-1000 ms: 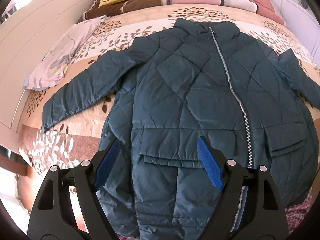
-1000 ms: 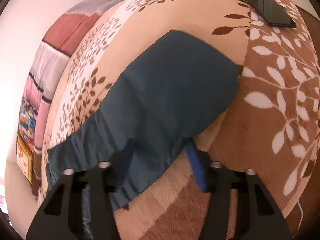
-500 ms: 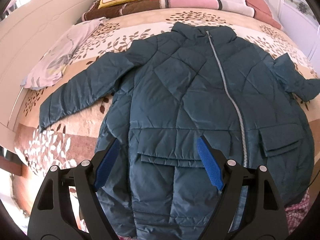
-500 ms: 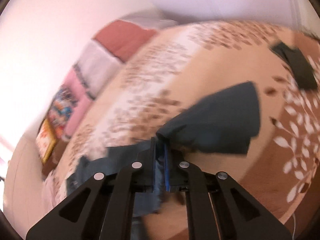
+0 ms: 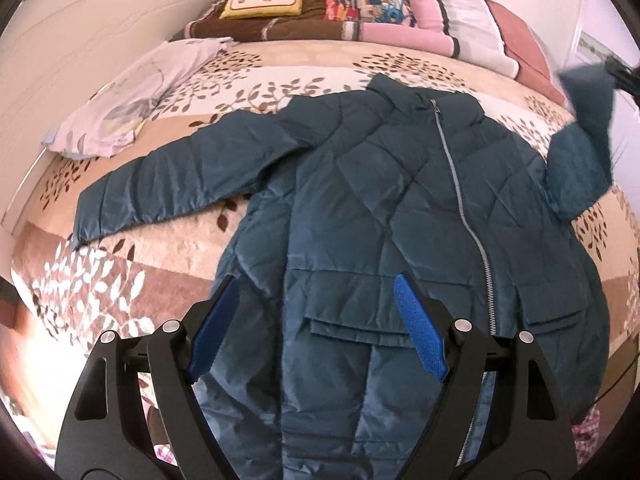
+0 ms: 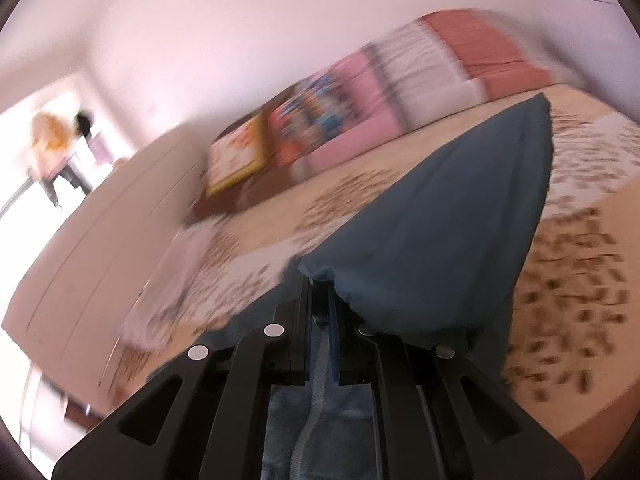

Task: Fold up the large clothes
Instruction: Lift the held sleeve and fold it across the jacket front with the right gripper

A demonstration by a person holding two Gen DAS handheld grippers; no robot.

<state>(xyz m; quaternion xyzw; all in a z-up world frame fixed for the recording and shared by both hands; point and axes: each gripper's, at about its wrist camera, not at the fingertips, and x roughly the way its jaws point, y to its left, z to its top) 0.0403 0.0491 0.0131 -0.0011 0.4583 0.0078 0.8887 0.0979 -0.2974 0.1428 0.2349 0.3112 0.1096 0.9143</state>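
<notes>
Spread over the big bed with its tan leaf-print blanket (image 5: 168,248) lies a puffy dark teal zip-up jacket (image 5: 380,208), front up. Its one sleeve (image 6: 440,248) is pinched tight in the right hand-held gripper (image 6: 322,320) and lifted. Next, that sleeve should fold across the chest. The left hand-held gripper (image 5: 316,328) hangs wide and empty above the hem.

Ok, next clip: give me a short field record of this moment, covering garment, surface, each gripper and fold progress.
garment: dark teal quilted zip-up jacket, front up, zipped
surface: bed with beige leaf-patterned blanket
left sleeve of picture: lies flat, spread outward
other sleeve: lifted off the bed
left gripper: open, above the hem, holds nothing
right gripper: shut on the lifted sleeve's cuff
fold progress: body not yet folded
</notes>
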